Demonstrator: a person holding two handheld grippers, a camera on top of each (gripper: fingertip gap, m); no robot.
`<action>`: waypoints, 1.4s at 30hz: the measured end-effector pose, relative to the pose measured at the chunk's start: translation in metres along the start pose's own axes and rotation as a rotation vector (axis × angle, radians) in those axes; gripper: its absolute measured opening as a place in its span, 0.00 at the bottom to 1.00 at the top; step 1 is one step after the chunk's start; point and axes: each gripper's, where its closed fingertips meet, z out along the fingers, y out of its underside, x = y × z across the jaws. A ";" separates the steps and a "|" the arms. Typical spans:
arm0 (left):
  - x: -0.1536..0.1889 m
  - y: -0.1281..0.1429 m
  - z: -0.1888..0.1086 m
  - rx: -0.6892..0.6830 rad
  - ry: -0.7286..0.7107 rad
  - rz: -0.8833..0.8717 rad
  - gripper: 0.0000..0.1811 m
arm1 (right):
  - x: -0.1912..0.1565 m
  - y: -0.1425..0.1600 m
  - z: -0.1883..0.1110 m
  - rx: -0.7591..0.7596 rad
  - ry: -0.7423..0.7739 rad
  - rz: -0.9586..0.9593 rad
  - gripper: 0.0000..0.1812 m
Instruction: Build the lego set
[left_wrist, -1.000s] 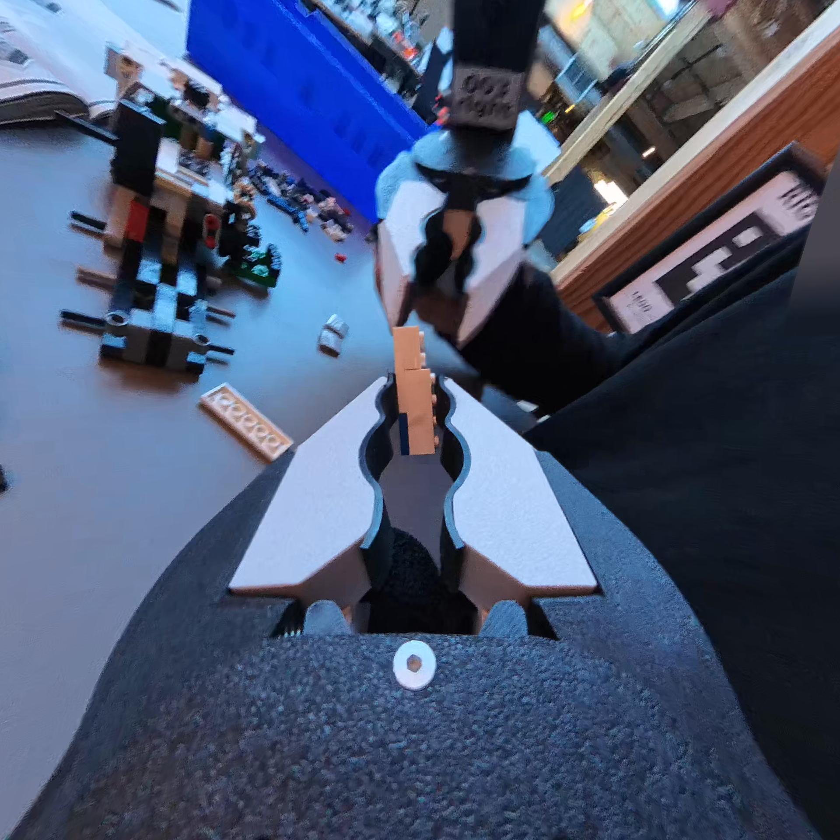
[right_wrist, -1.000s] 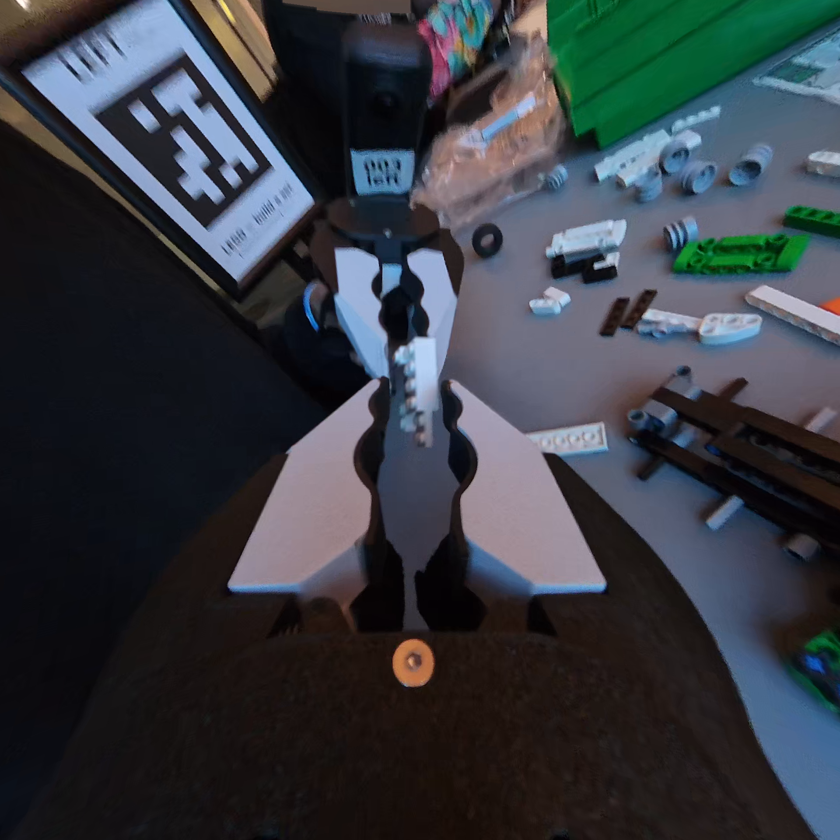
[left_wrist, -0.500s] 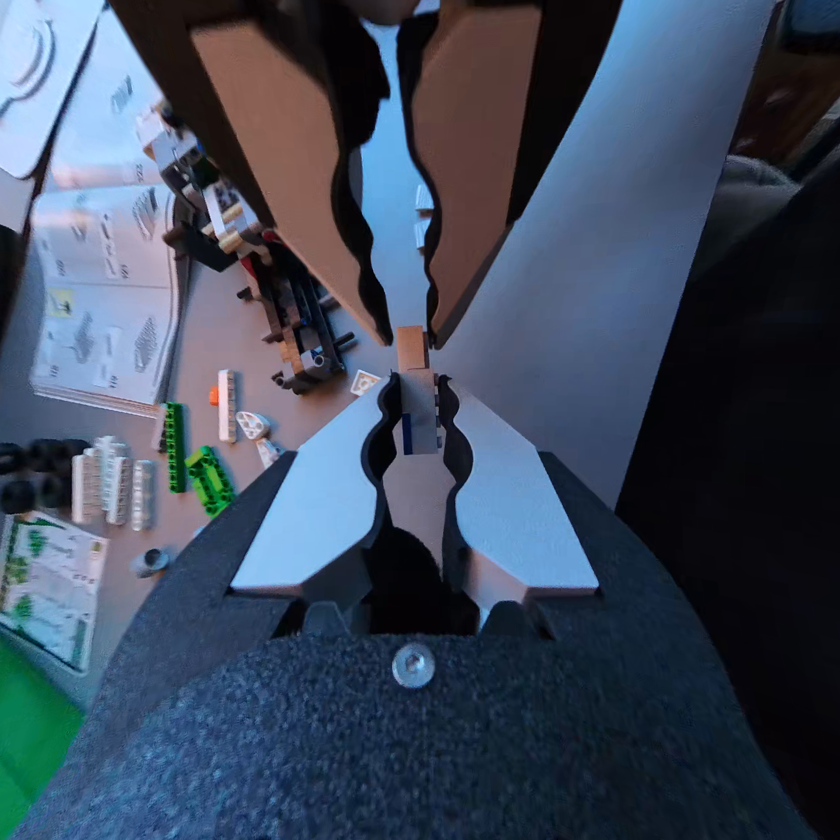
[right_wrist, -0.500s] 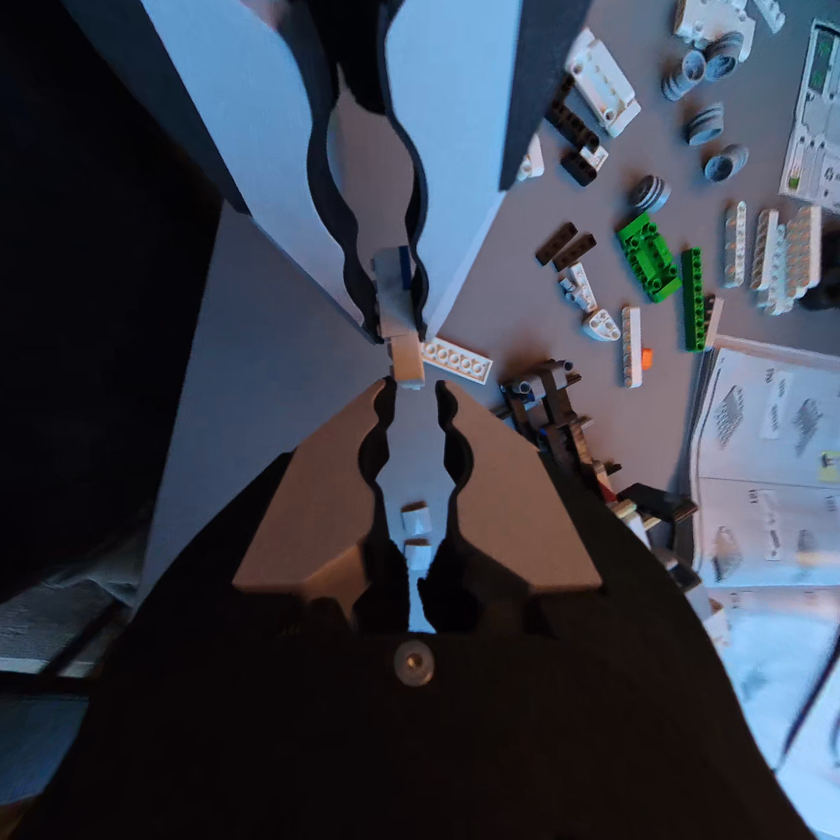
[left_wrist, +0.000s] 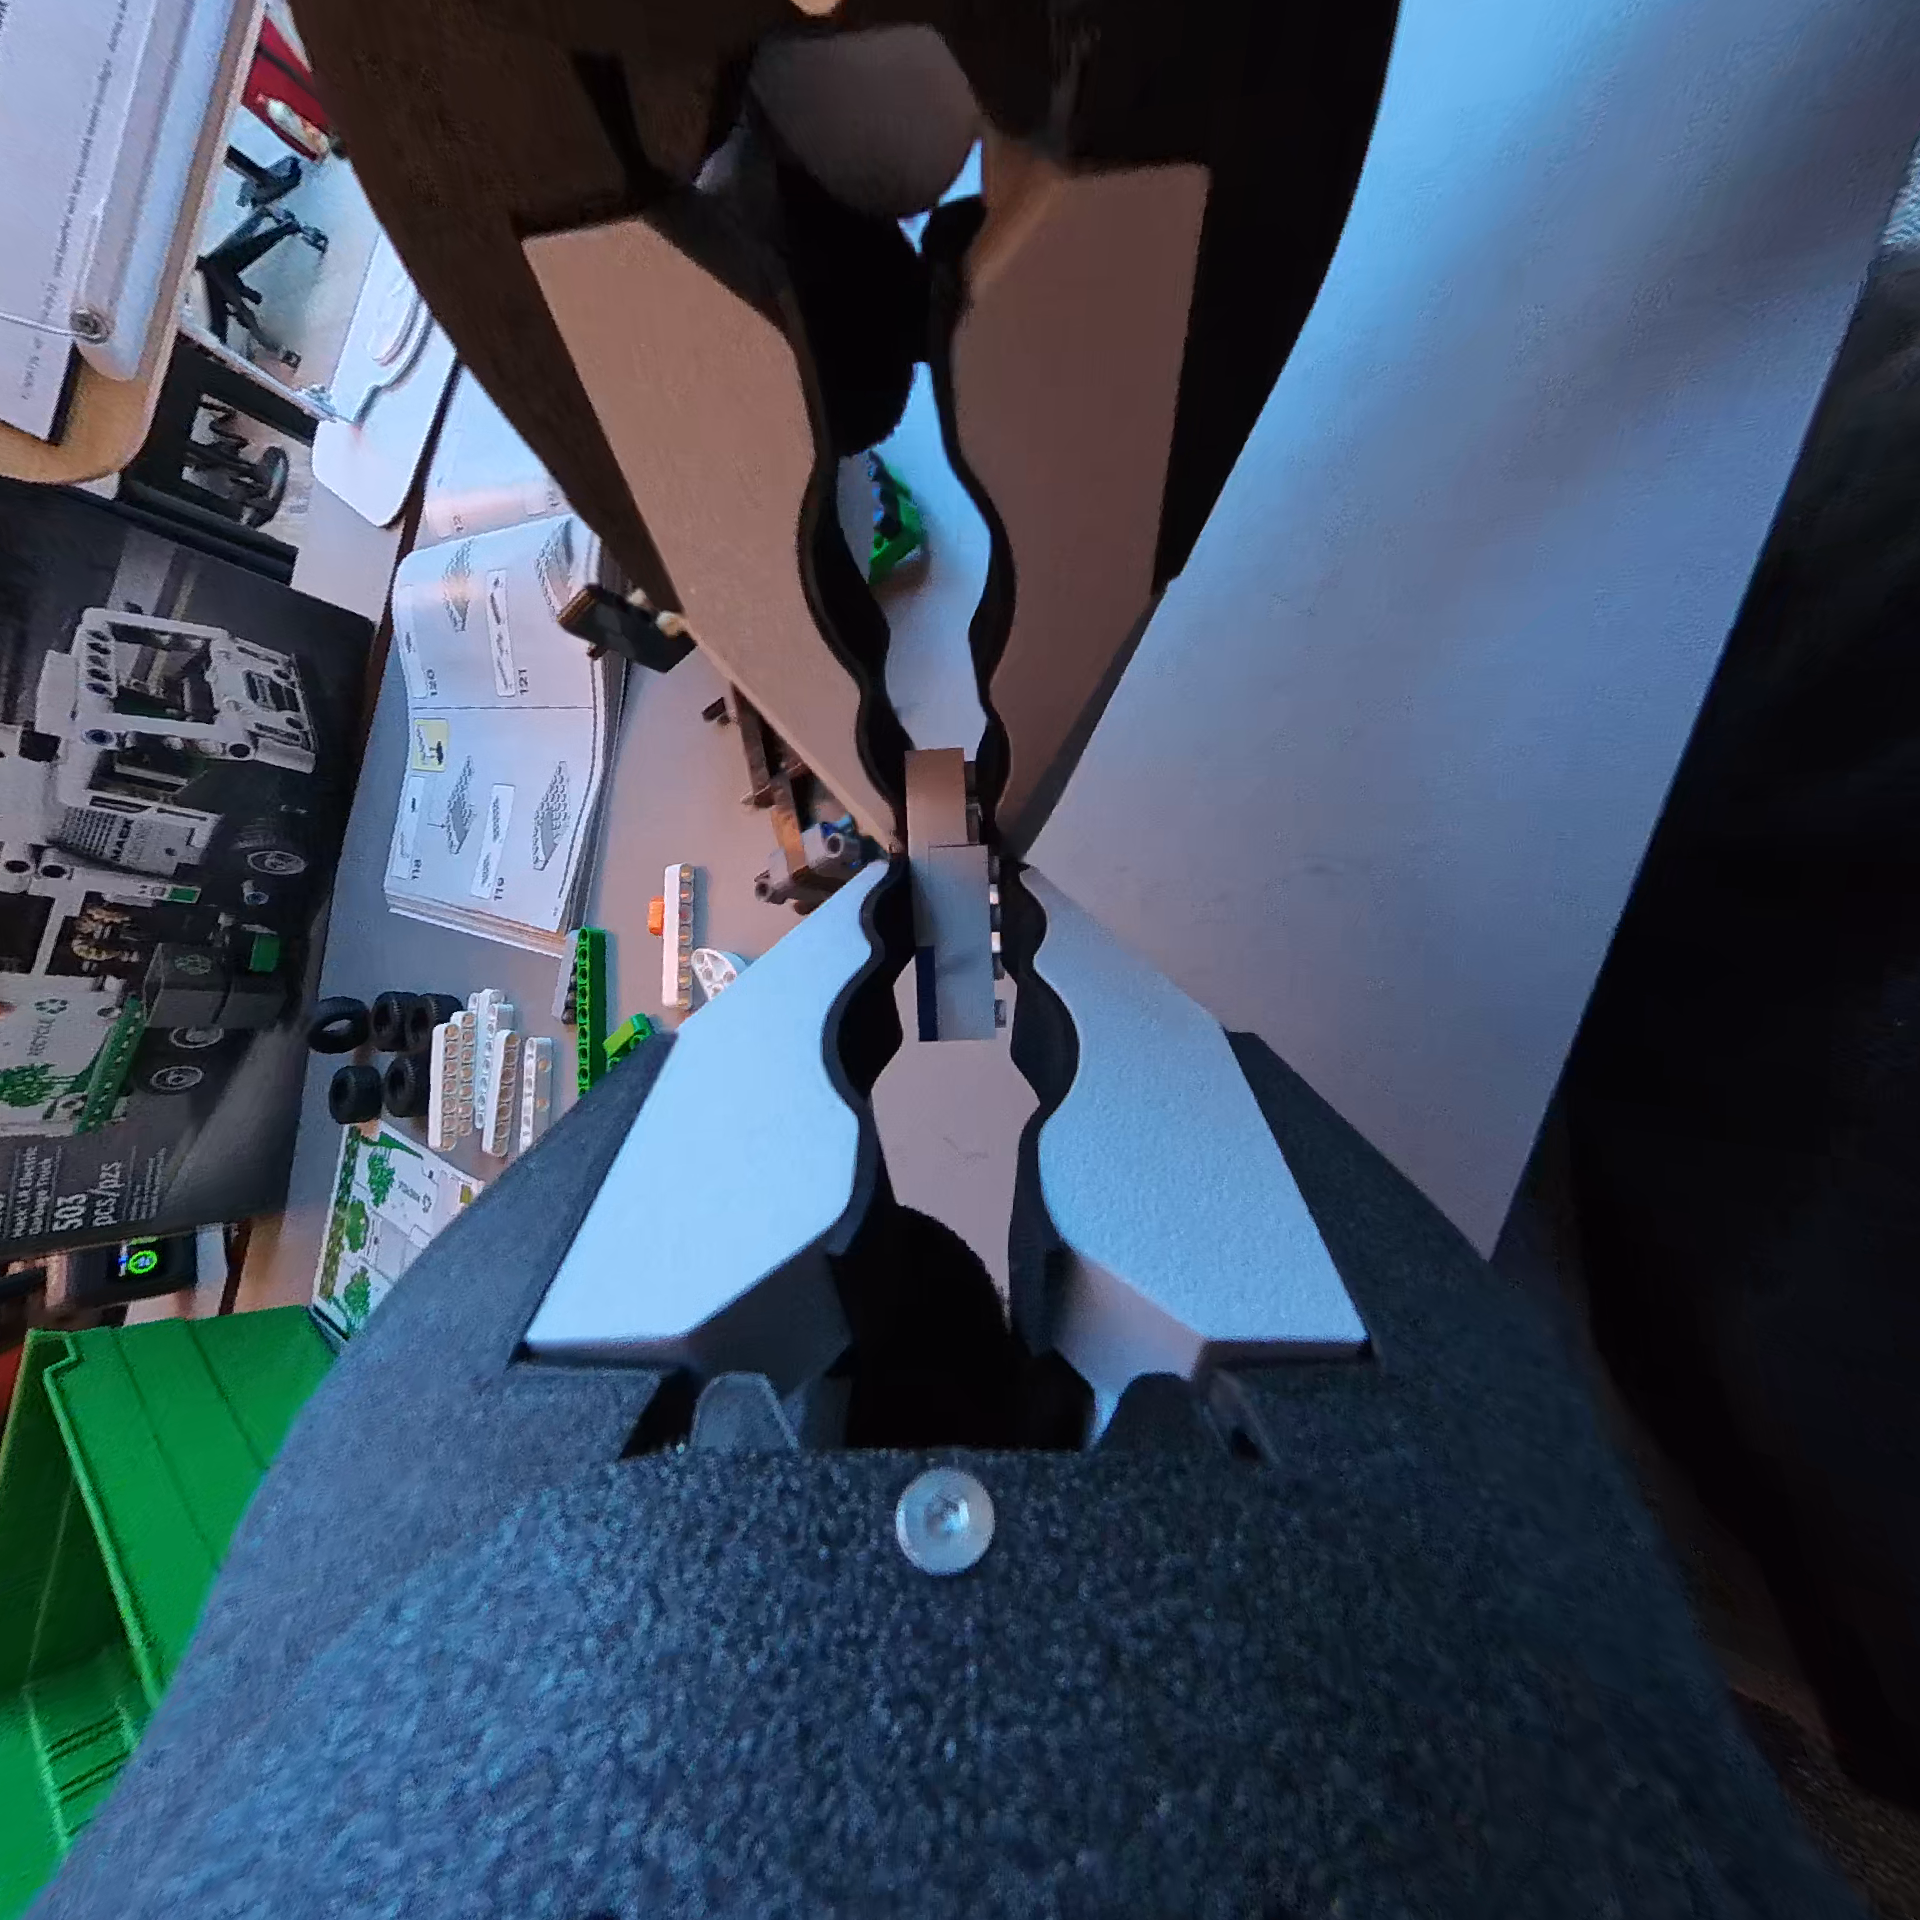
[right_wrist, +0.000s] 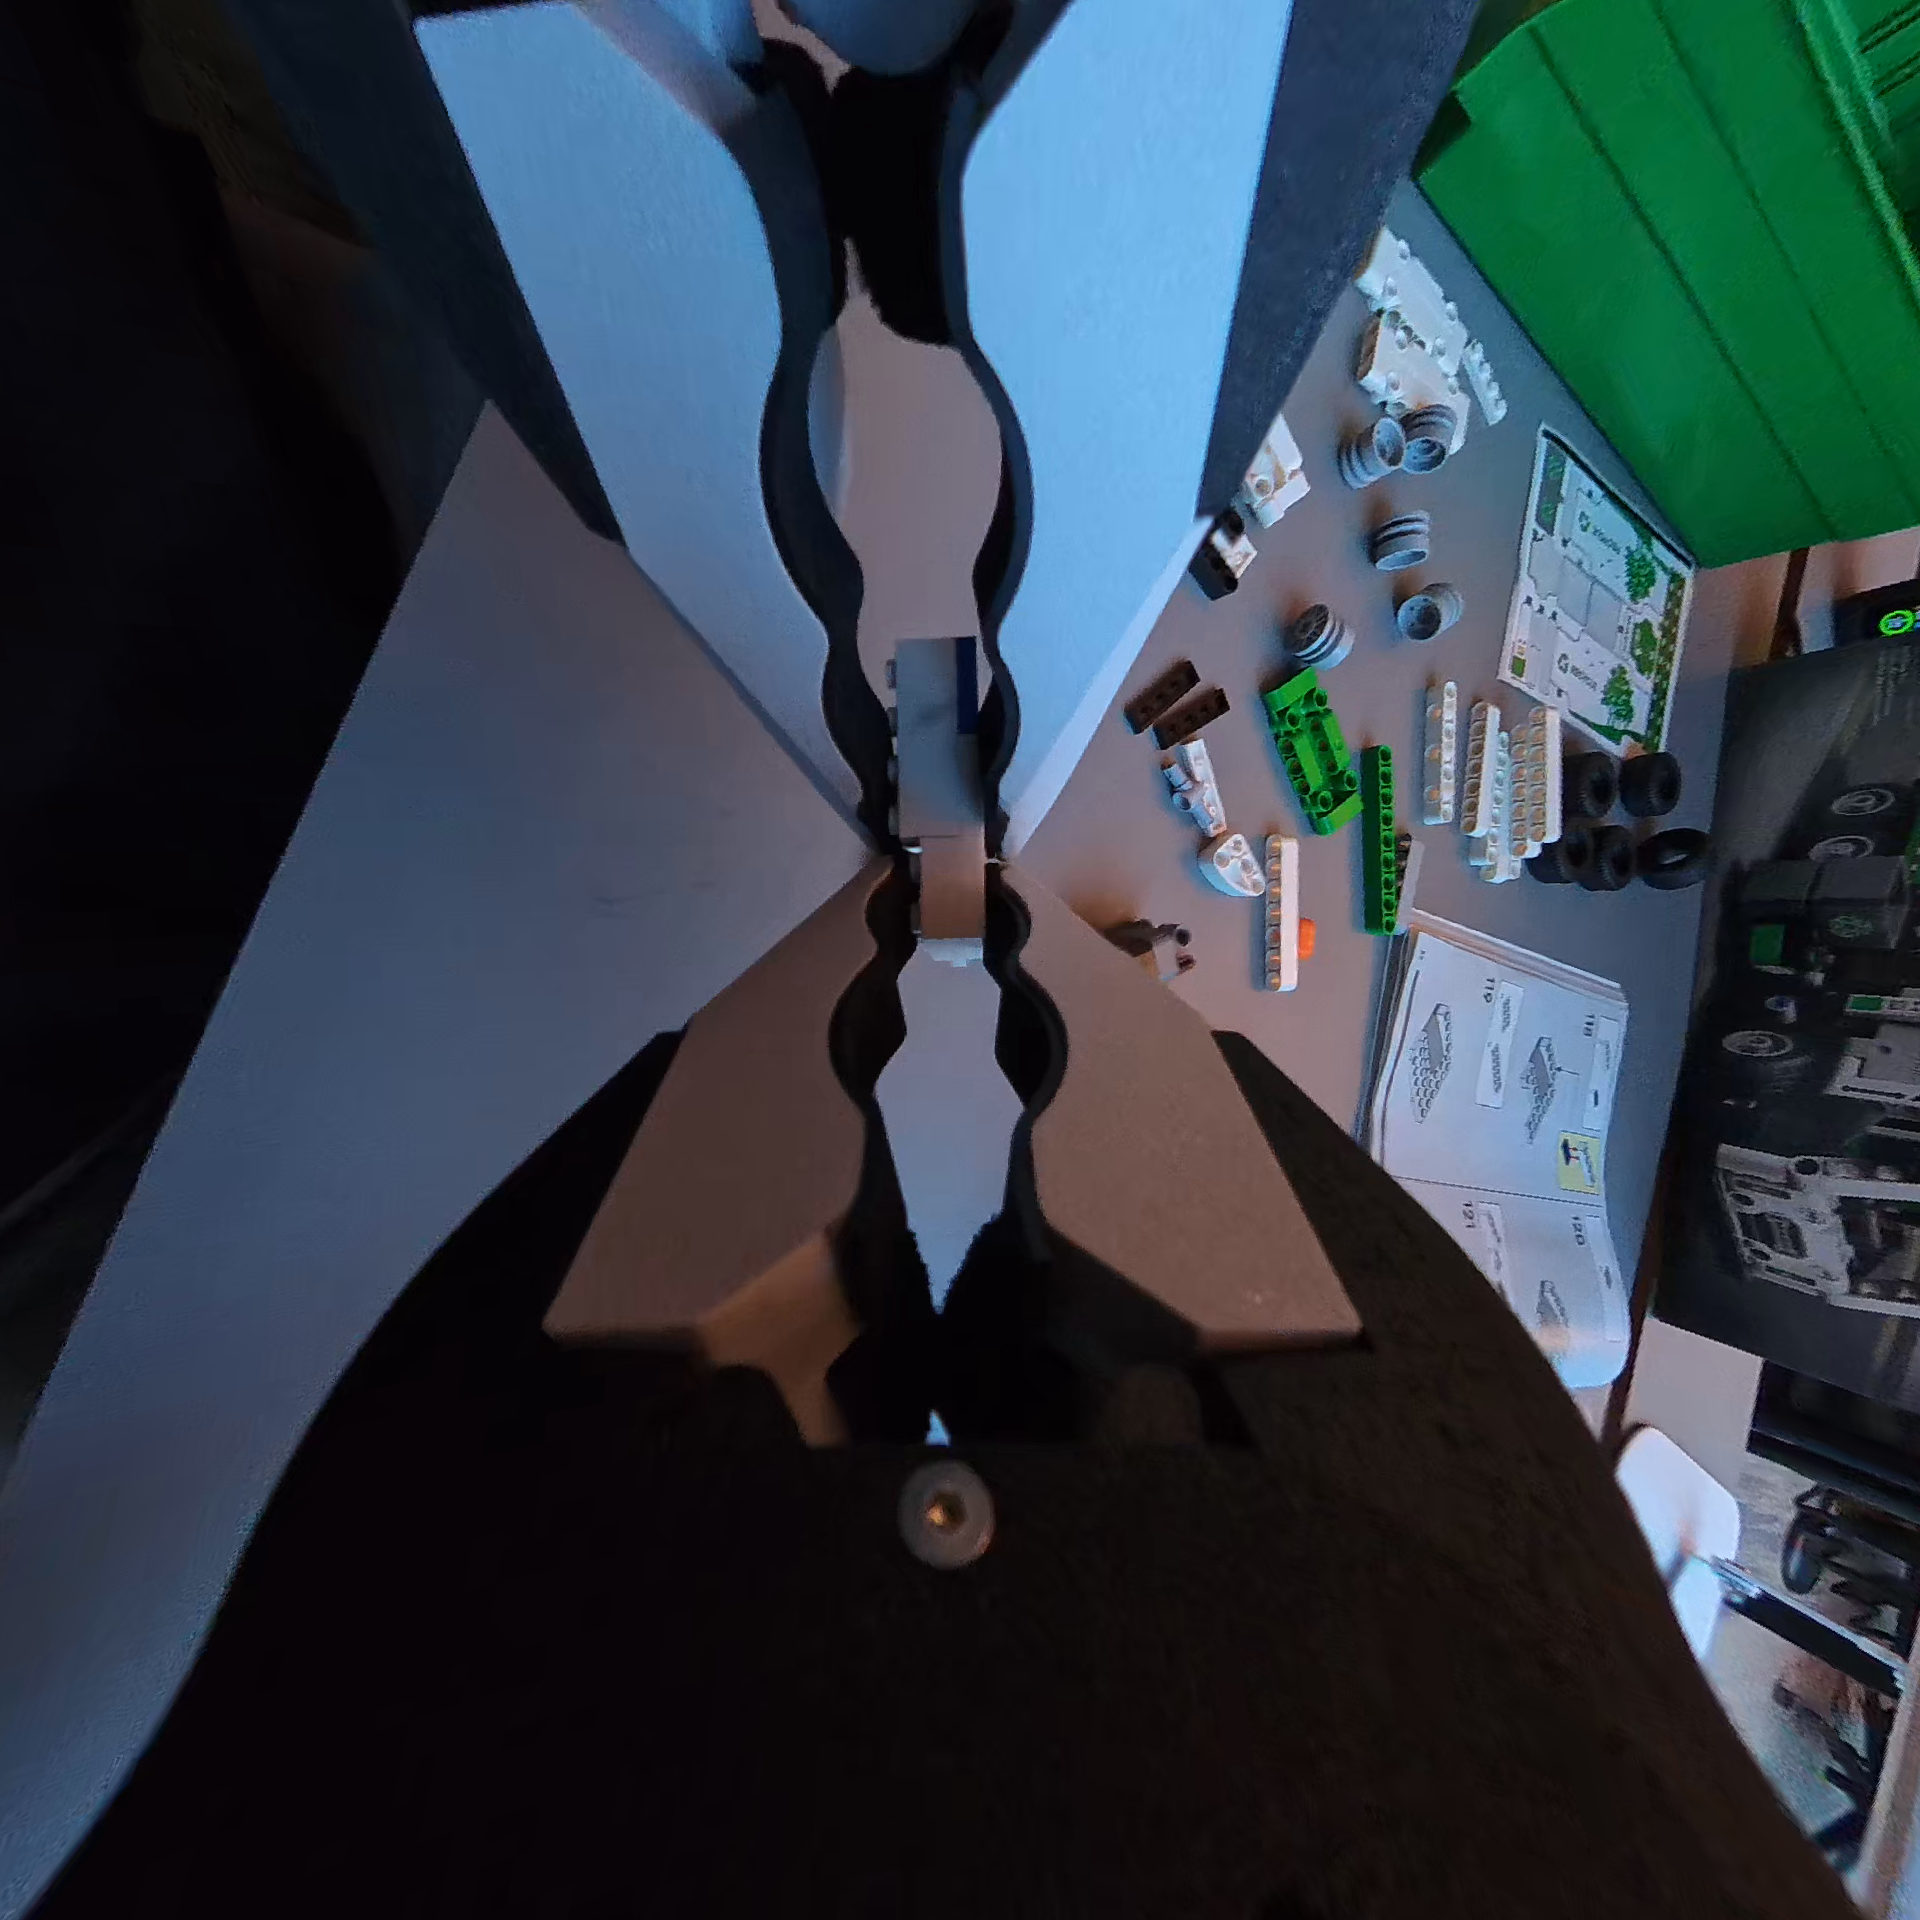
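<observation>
My two grippers meet tip to tip above the grey table (left_wrist: 1403, 623). My left gripper (left_wrist: 951, 883) is shut on a small white lego piece with a blue edge (left_wrist: 956, 956). My right gripper (left_wrist: 940, 821) comes in from the top of the left wrist view. In the right wrist view my right gripper (right_wrist: 940, 883) is shut on a second small pale lego piece (right_wrist: 951, 894). That piece butts against the blue-edged piece (right_wrist: 935, 727), which the left gripper (right_wrist: 935, 821) holds. The two pieces touch at the fingertips; the joint itself is hidden.
Loose parts lie on the table: green pieces (right_wrist: 1311, 750), white beams (left_wrist: 483, 1070), black tyres (right_wrist: 1621, 821), grey wheel hubs (right_wrist: 1397, 447). An open instruction booklet (left_wrist: 499, 748), the set's box (left_wrist: 135, 831), a green bin (right_wrist: 1714, 260) and a black chassis (left_wrist: 790, 810) are nearby. The grippers are tip to tip, or close to it.
Both grippers have tipped from facing each other near the table edge to looking down on the table. They have closed the gap, and the two held pieces now touch.
</observation>
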 end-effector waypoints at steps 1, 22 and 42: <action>0.001 0.000 0.000 0.003 0.002 -0.002 0.08 | -0.002 0.001 0.000 -0.008 -0.012 0.006 0.06; -0.066 -0.045 -0.080 1.140 0.425 -1.157 0.08 | 0.061 -0.049 -0.079 1.413 -0.349 1.218 0.25; -0.045 -0.045 -0.053 0.975 0.512 -1.234 0.07 | 0.051 -0.061 -0.058 1.232 -0.268 1.115 0.06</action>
